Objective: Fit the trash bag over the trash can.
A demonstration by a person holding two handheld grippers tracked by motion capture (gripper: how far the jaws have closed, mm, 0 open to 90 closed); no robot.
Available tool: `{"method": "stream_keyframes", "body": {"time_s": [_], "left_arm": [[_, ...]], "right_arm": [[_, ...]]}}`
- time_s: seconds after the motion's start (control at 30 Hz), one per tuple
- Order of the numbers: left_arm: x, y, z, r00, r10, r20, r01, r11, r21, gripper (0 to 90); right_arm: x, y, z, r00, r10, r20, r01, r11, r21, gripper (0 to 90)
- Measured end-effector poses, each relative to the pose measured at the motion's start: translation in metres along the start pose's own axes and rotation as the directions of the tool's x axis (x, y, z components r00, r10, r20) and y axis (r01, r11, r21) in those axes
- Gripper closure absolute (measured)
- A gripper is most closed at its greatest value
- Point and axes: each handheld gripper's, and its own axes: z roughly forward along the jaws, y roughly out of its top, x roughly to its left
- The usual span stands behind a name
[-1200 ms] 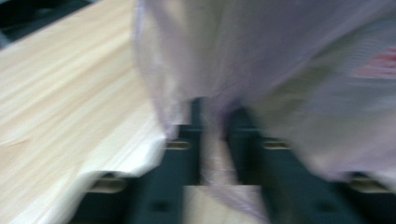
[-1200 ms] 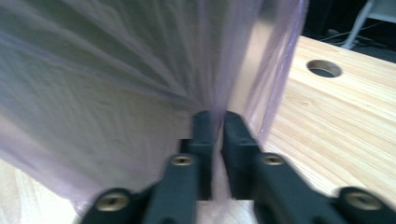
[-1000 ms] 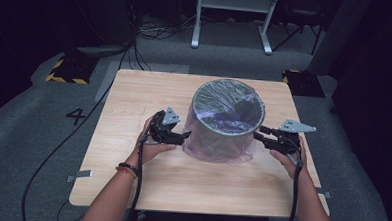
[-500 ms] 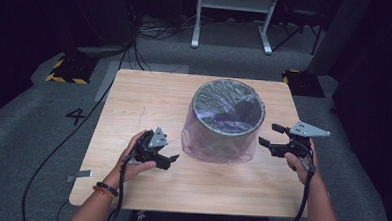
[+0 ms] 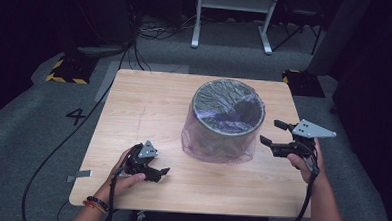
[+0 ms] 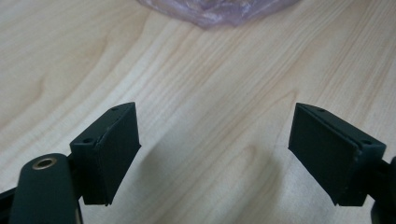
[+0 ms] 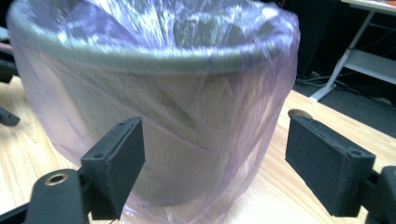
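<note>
The bin (image 5: 227, 123), lined with a purple bag (image 5: 217, 150), stands mid-bench (image 5: 149, 103). Left tongs (image 5: 153, 172) rest low near the front edge, spread; right tongs (image 5: 270, 134) hover beside the bin, spread, empty.

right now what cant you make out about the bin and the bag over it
- Bottom of the bin: in the high view, dim and veiled by the purple bag.
- Bin's far side: in the right gripper view, hidden by its own wall.
- Bag's hem at the back: hidden by the bin in the high view.
- Most of the bag: cut off by the top edge in the left gripper view, beyond the open left claw.
</note>
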Motion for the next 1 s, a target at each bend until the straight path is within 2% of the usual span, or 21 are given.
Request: {"method": "stream_keyframes", "body": {"time_s": [0.13,0.2,0.37,0.57,0.93,1.0], "left_arm": [[-0.002,-0.006,0.001,0.9999,-0.001,-0.011,0.001,0.9999,0.015,15.9],[-0.002,-0.008,0.001,0.9996,-0.008,-0.028,0.008,1.0,0.003,16.2],[-0.004,-0.01,0.0,0.9991,-0.016,-0.04,0.016,0.9999,0.004,16.0],[-0.004,-0.01,0.0,0.9991,-0.013,-0.039,0.013,0.9999,0.007,15.1],[-0.004,-0.01,0.0,0.9992,-0.012,-0.039,0.012,0.9999,0.008,14.8],[-0.004,-0.01,0.0,0.9992,-0.011,-0.038,0.012,0.9999,0.008,14.8]], "right_arm": [[0.002,0.007,-0.002,1.0,-0.006,0.0,0.006,1.0,-0.006,20.2],[0.003,0.011,-0.003,0.9999,-0.011,-0.008,0.011,1.0,-0.006,20.2],[0.007,0.019,-0.003,0.9998,-0.02,-0.008,0.02,1.0,-0.004,20.2],[0.01,0.029,-0.001,0.9988,-0.038,0.031,0.038,0.999,0.012,20.2],[0.014,0.043,-0.007,0.9982,-0.052,0.03,0.053,0.998,-0.028,18.9],[0.015,0.046,-0.008,0.9976,-0.057,0.038,0.058,0.998,-0.021,18.9]]}}
